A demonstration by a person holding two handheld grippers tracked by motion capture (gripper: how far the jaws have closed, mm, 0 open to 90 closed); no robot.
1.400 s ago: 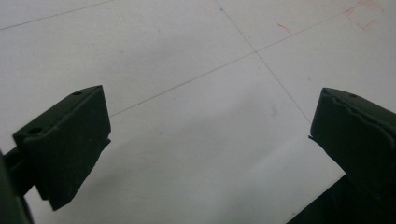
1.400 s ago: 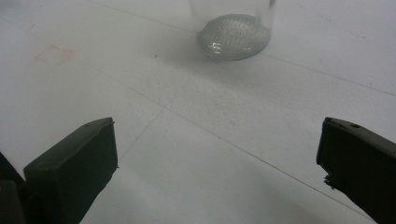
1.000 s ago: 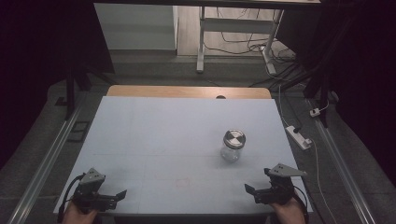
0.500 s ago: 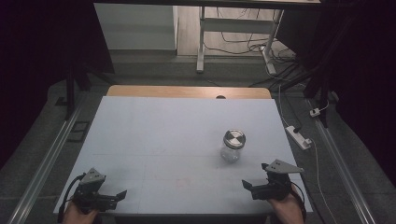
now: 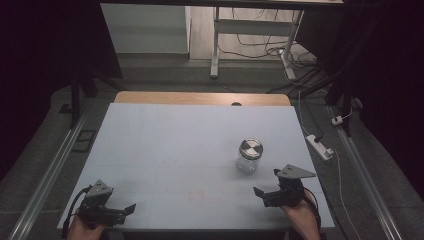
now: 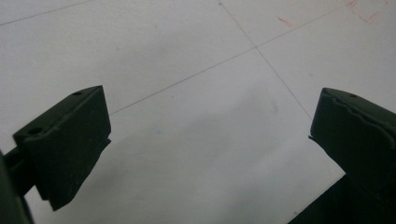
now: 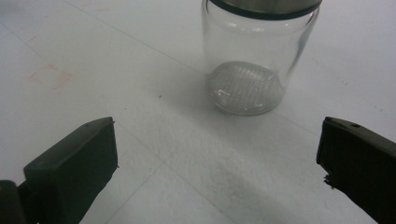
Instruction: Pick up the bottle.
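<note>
A glass jar (image 5: 249, 156) with a metal lid (image 5: 250, 148) is stood upright on the surface (image 5: 165, 145), right of centre, just beyond the right tool (image 5: 264, 192). It is judged rigid, smooth, breakable and light; the body below the lid is best gripped. Both tools are spread, empty. The left tool (image 5: 122, 211) is held near-left. The jar's textured base (image 7: 245, 86) is seen in the right gripper view.

Bright table (image 5: 165, 145), dark surroundings, soft shadows
</note>
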